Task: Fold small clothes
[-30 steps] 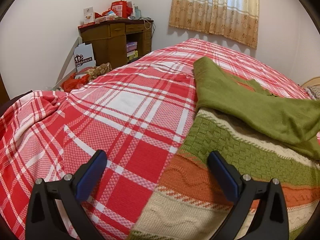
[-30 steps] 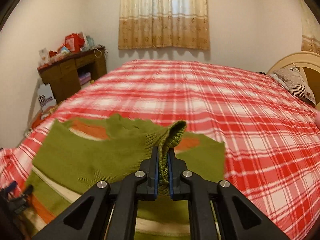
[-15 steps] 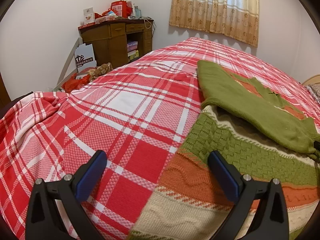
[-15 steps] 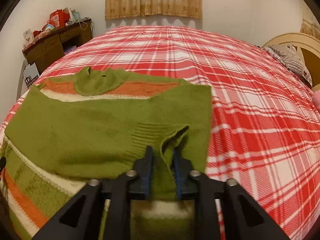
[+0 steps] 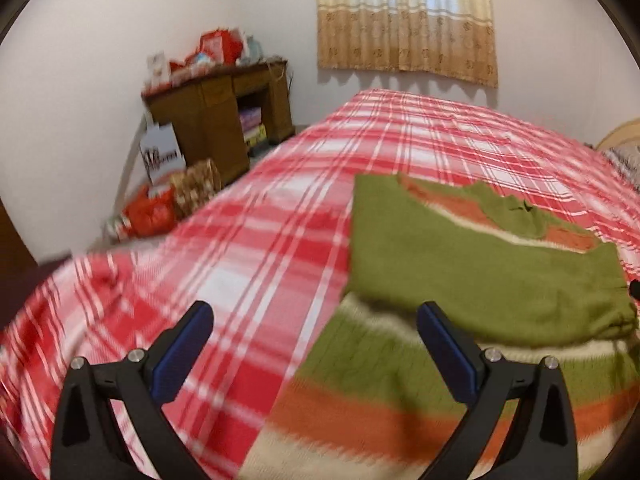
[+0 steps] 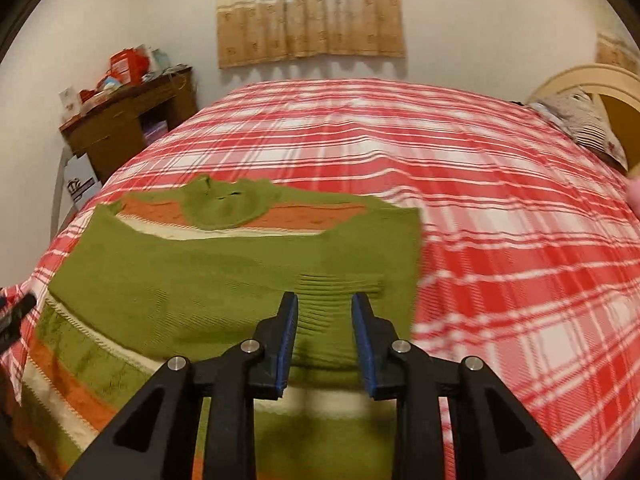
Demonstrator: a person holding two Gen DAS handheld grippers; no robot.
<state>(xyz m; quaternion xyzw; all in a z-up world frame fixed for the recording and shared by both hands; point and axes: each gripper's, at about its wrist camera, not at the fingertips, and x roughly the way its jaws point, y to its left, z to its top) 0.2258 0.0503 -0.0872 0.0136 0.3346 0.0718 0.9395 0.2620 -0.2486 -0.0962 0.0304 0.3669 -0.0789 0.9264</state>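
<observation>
A small knit sweater (image 6: 224, 280) with green, orange and cream stripes lies flat on the red plaid bed (image 6: 500, 240). Both green sleeves are folded across its chest; the ribbed cuff (image 6: 340, 292) lies just beyond my right gripper. My right gripper (image 6: 325, 304) is open and empty, hovering over the cuff. In the left wrist view the sweater (image 5: 460, 280) lies to the right, and my left gripper (image 5: 314, 316) is wide open and empty above the sweater's left edge near the hem.
A wooden desk (image 5: 224, 116) piled with red items stands at the far left wall, with bags (image 5: 168, 200) on the floor beside it. A pillow (image 6: 580, 120) and a curved headboard (image 6: 600, 84) lie at the right. A curtain (image 6: 308, 8) hangs on the far wall.
My right gripper laid the sleeve cuff down on the sweater, opened and let it go. My left gripper lifted and moved back a little, staying open.
</observation>
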